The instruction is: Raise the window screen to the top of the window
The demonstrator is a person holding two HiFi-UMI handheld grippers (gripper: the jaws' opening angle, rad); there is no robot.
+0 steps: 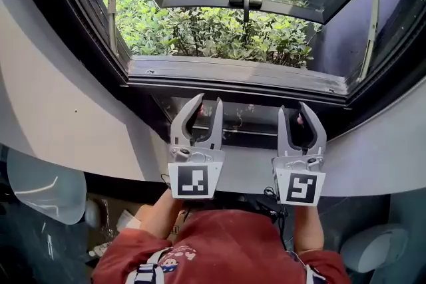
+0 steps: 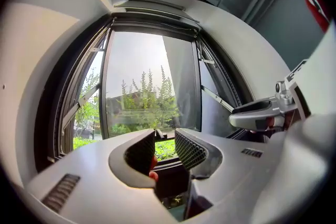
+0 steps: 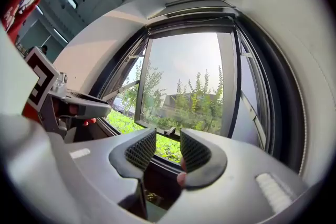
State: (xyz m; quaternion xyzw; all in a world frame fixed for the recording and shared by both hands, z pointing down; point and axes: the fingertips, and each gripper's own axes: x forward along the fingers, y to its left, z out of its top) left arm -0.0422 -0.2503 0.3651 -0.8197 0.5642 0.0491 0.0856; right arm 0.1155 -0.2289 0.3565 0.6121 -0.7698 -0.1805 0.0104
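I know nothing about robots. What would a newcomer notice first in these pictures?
Two grey handheld grippers with black-and-white marker cubes sit low in the head view, the left gripper and the right gripper side by side, jaws apart and empty. Beyond them lies the dark-framed window's grey sill, and bright green leafy shrubs fill the view outside.

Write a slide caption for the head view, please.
Left gripper and right gripper, both open and empty, side by side in front of the open window, with green shrubs outside.
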